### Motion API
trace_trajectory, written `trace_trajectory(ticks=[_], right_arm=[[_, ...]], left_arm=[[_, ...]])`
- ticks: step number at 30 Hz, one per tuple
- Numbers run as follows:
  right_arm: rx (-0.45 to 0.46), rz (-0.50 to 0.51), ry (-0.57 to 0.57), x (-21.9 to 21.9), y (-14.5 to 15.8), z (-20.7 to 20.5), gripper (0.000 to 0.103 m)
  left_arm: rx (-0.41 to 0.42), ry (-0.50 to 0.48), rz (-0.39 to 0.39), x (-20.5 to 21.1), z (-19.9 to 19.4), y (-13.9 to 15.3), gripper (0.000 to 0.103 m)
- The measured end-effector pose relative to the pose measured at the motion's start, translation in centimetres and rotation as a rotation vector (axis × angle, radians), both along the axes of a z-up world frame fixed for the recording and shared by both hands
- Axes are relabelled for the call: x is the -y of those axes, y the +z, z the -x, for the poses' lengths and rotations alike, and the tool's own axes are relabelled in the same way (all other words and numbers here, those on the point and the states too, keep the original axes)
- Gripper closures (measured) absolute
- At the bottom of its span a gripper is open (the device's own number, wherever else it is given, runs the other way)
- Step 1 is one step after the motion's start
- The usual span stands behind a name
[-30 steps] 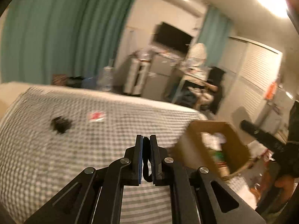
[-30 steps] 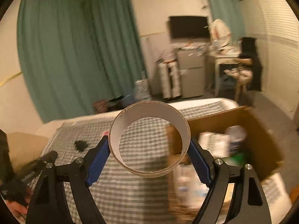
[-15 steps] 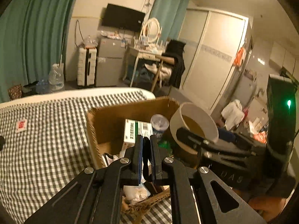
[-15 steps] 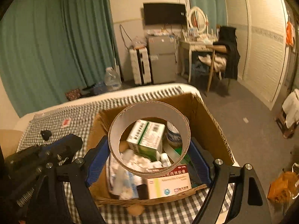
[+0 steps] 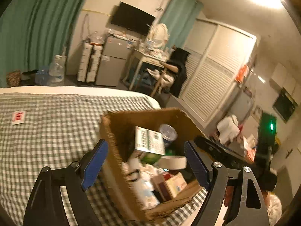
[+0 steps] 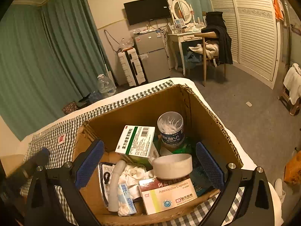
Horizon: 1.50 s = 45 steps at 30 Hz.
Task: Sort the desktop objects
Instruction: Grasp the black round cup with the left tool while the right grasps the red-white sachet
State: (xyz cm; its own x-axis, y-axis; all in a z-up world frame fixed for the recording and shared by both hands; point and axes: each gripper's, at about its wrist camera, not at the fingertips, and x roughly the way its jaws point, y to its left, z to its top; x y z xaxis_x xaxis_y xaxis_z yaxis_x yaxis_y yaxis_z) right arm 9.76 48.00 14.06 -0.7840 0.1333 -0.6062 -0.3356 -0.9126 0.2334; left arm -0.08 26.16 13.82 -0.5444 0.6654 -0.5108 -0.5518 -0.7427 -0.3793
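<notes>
My right gripper (image 6: 149, 163) hangs over the cardboard box (image 6: 143, 101), its jaws opening, nothing pressed between the blue pads. The white tape roll (image 6: 173, 166) lies loose in the box below them, on the packets. My left gripper (image 5: 145, 163) is also above the box (image 5: 143, 116), jaws opening and empty. A small black loop (image 6: 106, 177) rests on a white packet inside the box. The tape roll (image 5: 174, 162) shows in the left wrist view too. The right gripper (image 5: 225, 154) sits at that view's right edge.
The box holds a green-white medicine box (image 6: 137, 141), a cotton swab jar (image 6: 170, 128), a capsule carton (image 6: 167, 195) and a white tube (image 6: 116, 184). A red-white sachet (image 5: 18, 116) lies on the checked cloth (image 5: 47, 131). Floor drops off right of the box.
Both grippers swung over the box and opened. The tape roll left the right gripper and lies in the box. The black loop is gone from the left gripper's pads.
</notes>
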Motion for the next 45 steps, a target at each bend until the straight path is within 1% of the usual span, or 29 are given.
trace_trajectory(ticks=[2,4,5,7,9,11,12,14,17,19,21,25,29,33,35,38,40,42,43,44,45], right_arm=[[-0.008,-0.008,0.024,0.8,0.3,-0.4,0.004],[-0.022,-0.016,0.065,2.4,0.8,-0.6,0.004],[-0.03,-0.022,0.087,3.2,1.0,-0.7,0.004],[-0.054,-0.042,0.133,5.3,1.5,-0.7,0.004],[-0.077,-0.053,0.181,7.6,1.8,-0.4,0.004],[-0.099,-0.061,0.239,10.5,1.8,0.2,0.004],[-0.109,-0.065,0.263,11.9,1.7,0.7,0.004],[-0.123,-0.072,0.308,15.0,1.2,1.8,0.004],[-0.113,-0.078,0.387,19.7,-0.5,4.3,0.004],[-0.086,-0.097,0.428,22.9,-2.2,6.7,0.004],[-0.052,-0.103,0.445,25.2,-3.9,9.0,0.004],[-0.01,-0.117,0.454,29.0,-7.1,14.1,0.005],[0.02,-0.12,0.461,31.0,-9.5,19.3,0.005],[0.055,-0.089,0.46,32.3,-12.0,24.5,0.005],[0.064,-0.116,0.455,33.2,-13.1,27.1,0.005],[0.08,-0.141,0.468,34.5,-14.6,30.7,0.005],[0.102,-0.118,0.467,35.1,-15.9,33.0,0.005],[0.134,-0.089,0.469,35.6,-17.0,34.6,0.008],[0.159,-0.093,0.476,36.1,-17.7,35.4,0.009],[0.174,-0.111,0.476,36.5,-18.3,35.9,0.012],[0.183,-0.122,0.479,36.9,-18.9,36.4,0.012]], left_arm=[[-0.019,0.056,0.014,3.0,0.2,0.5,0.009],[-0.041,0.12,0.042,5.8,0.3,0.4,0.006],[-0.052,0.165,0.068,7.7,0.5,0.2,0.005],[-0.066,0.28,0.145,12.2,0.9,-0.6,0.004],[-0.053,0.428,0.226,16.6,1.4,-1.8,0.002],[-0.034,0.577,0.286,21.0,1.7,-3.0,0.002],[-0.017,0.646,0.297,23.3,1.8,-3.6,0.001],[0.03,0.737,0.304,27.2,2.0,-5.0,0.0],[0.062,0.801,0.304,30.9,2.3,-6.8,0.0],[0.074,0.815,0.303,32.4,2.9,-8.1,0.0],[0.091,0.81,0.297,33.2,3.9,-9.5,0.0],[0.127,0.786,0.285,32.9,7.3,-12.2,0.0],[0.137,0.757,0.277,31.6,12.4,-14.7,0.0],[0.129,0.74,0.291,31.4,16.8,-16.7,0.0],[0.156,0.733,0.303,31.7,19.2,-17.9,0.0],[0.175,0.736,0.329,32.1,21.9,-19.2,0.0],[0.181,0.727,0.33,32.2,22.7,-19.8,0.0],[0.186,0.719,0.339,32.2,23.3,-20.3,0.001],[0.182,0.718,0.341,32.2,23.3,-20.4,0.004],[0.177,0.715,0.342,32.2,23.3,-20.3,0.009],[0.172,0.714,0.345,32.1,23.3,-20.3,0.015]])
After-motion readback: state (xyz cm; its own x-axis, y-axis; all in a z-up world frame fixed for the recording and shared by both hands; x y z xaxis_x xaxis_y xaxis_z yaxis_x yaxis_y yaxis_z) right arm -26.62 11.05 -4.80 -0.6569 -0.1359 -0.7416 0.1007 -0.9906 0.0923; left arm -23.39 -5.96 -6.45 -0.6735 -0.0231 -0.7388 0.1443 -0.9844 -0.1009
